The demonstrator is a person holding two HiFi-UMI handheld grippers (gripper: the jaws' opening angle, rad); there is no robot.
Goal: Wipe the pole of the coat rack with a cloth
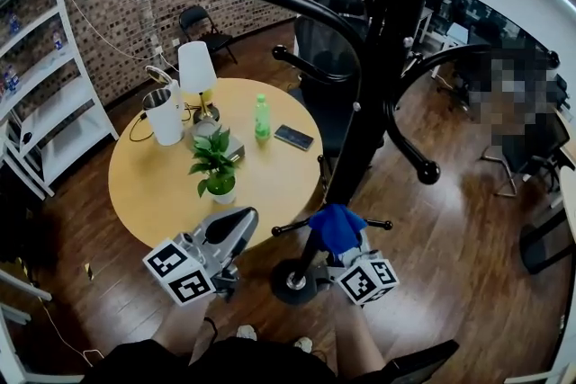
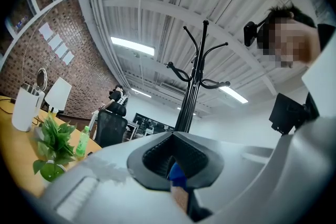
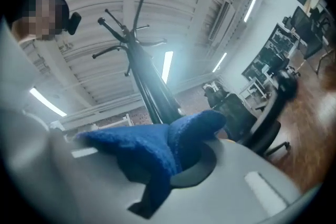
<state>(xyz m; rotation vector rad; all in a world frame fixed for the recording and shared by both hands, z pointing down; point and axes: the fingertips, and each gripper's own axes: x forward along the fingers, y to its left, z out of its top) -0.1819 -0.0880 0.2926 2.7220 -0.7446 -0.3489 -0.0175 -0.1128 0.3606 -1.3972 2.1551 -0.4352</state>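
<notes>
The black coat rack pole (image 1: pixel 360 139) rises from its round base (image 1: pixel 292 281) just in front of me, with curved hooks spreading above. My right gripper (image 1: pixel 349 253) is shut on a blue cloth (image 1: pixel 337 227), which sits against the pole low down, near a short cross peg. In the right gripper view the cloth (image 3: pixel 157 149) bunches over the jaws of the right gripper (image 3: pixel 173 165), with the pole (image 3: pixel 147 86) right behind. My left gripper (image 1: pixel 236 220) hangs left of the pole, apart from it, jaws together and holding nothing. The left gripper view shows the left gripper (image 2: pixel 176 160) and the pole (image 2: pixel 191 97) beyond.
A round wooden table (image 1: pixel 270 184) stands left of the rack with a potted plant (image 1: pixel 216 165), green bottle (image 1: pixel 262 117), phone (image 1: pixel 293 137), lamp (image 1: pixel 196 72) and white kettle (image 1: pixel 164 114). An office chair (image 1: pixel 328 40) is behind the pole. White shelving (image 1: pixel 45 103) lines the left wall.
</notes>
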